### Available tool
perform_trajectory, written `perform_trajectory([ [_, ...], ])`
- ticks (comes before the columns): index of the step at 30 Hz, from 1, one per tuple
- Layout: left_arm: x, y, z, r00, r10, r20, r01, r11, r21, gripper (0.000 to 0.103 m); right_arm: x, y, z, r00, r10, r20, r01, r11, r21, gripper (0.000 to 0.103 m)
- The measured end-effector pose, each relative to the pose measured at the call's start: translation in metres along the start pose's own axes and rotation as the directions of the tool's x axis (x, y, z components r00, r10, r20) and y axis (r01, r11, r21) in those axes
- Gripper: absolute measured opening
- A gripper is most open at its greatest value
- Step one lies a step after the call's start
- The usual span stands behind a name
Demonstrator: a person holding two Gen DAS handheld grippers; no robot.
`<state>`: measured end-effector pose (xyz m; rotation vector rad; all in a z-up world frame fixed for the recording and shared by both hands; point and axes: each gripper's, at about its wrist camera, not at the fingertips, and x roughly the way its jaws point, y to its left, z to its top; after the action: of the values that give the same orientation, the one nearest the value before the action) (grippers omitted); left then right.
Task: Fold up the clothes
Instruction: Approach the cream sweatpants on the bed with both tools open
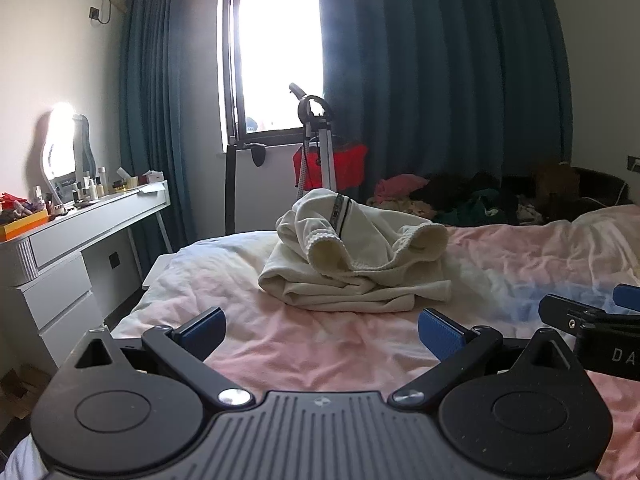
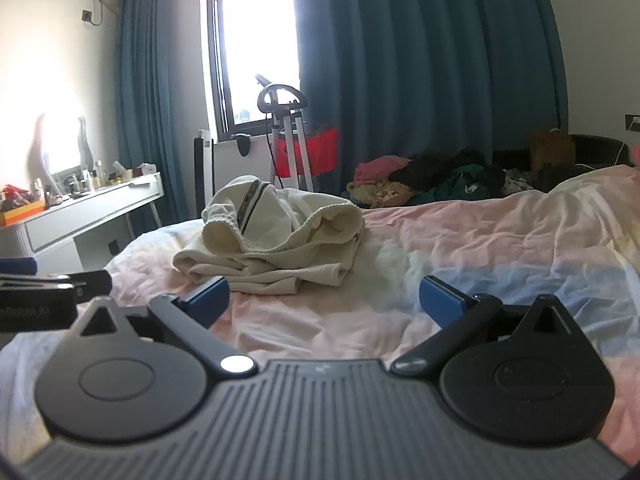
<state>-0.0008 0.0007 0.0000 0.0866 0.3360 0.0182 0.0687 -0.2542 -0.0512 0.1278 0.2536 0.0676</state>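
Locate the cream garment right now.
The cream garment lies bunched on the pink bedsheet, center in the left wrist view and left of center in the right, ahead of both open grippers, touching neither.

Cream garment (image 1: 356, 264) showing soft ribbed-knit cuffs; pink bedsheet (image 1: 320, 344) looking wrinkled, matt cotton; left gripper (image 1: 322, 330) showing matt black plastic, ridged blue pads (image 1: 440, 330).

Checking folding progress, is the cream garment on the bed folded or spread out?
Folded: the cream garment sits as a compact layered stack on the bed, its ribbed end lumped on top.
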Motion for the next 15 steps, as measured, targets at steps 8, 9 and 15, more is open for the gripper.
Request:
perform_trajectory([
  [8,0.0069,-0.0006,-0.0029,1.000,0.000,-0.010,0.001,1.000,0.026,0.103,-0.0040,0.0003,0.0007,1.000,0.006,0.011,-0.007,1.000,0.010,0.103],
  [9,0.0081,-0.0009,-0.0031,1.000,-0.001,-0.013,0.002,1.000,0.027,0.103,-0.0042,-0.0018,0.0024,1.000,0.009,0.008,-0.009,1.000,0.015,0.103],
  [15,0.0045,-0.0023,-0.0029,1.000,0.001,-0.010,-0.001,1.000,0.021,0.103,-0.0018,-0.0002,0.0006,1.000,0.001,0.009,-0.001,1.000,0.004,0.103],
])
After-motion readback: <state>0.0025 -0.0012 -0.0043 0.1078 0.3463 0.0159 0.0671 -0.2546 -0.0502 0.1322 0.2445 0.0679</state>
